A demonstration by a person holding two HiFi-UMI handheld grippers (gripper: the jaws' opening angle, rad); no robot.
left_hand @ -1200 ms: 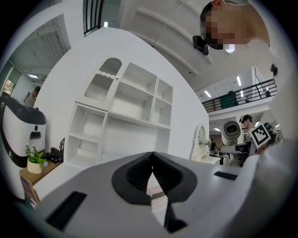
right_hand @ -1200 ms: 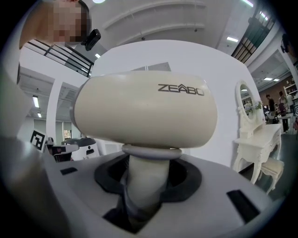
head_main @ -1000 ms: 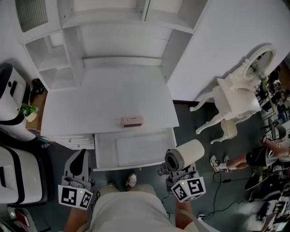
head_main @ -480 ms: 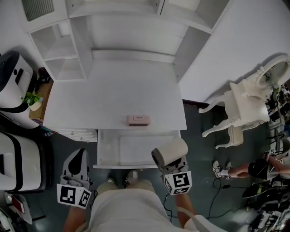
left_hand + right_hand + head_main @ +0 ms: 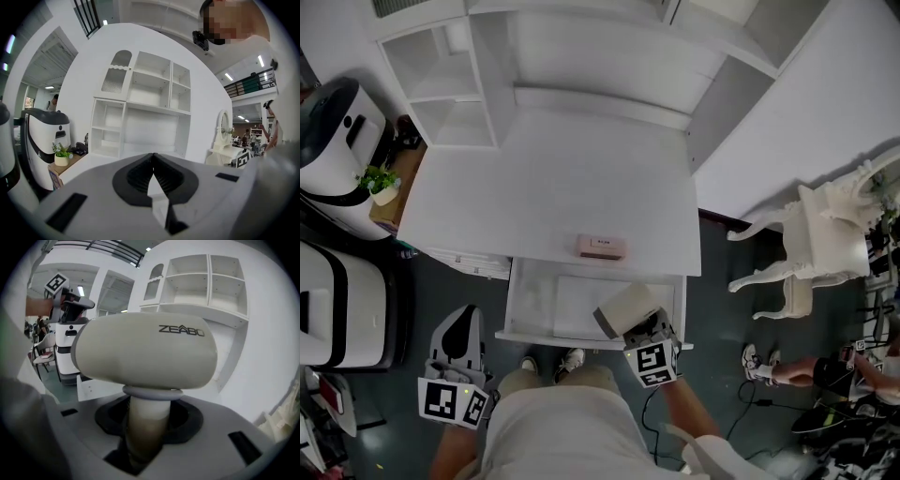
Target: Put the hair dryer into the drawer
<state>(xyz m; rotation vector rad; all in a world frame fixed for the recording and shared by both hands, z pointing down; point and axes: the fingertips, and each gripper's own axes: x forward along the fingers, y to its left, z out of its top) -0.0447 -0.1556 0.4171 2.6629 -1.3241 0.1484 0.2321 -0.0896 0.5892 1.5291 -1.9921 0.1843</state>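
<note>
At the far left, your left tongs (image 5: 467, 319) hang low beside the drawer's left front corner, apart from it. Their pads are pressed together on nothing. Compared with a second ago they have sunk only slightly, and they take no part in the step. Next comes the drawer (image 5: 546, 335), pulled out from under the worktop (image 5: 553, 187) and open, its floor bare on the left and in the middle. A small pink box (image 5: 601, 247) lies on the worktop just behind it, unmoved. The change lies further right. A second ago the hair dryer (image 5: 622, 307) was held outside the drawer, off its right front corner. It now sits over the drawer's right front part, with the barrel slantwise across that corner. Your right tongs (image 5: 642, 330) have come down and inward with it and now stand above the drawer's front rim. They pinch the dryer's handle (image 5: 144, 425) just under the barrel, and the grip looks unchanged. Whether the dryer already rests on the drawer floor cannot be told from above. In judgement, the carrying is nearly done. You have still to lower the dryer until it lies flat, spread the right tongs and draw them back clear of the rim.
</note>
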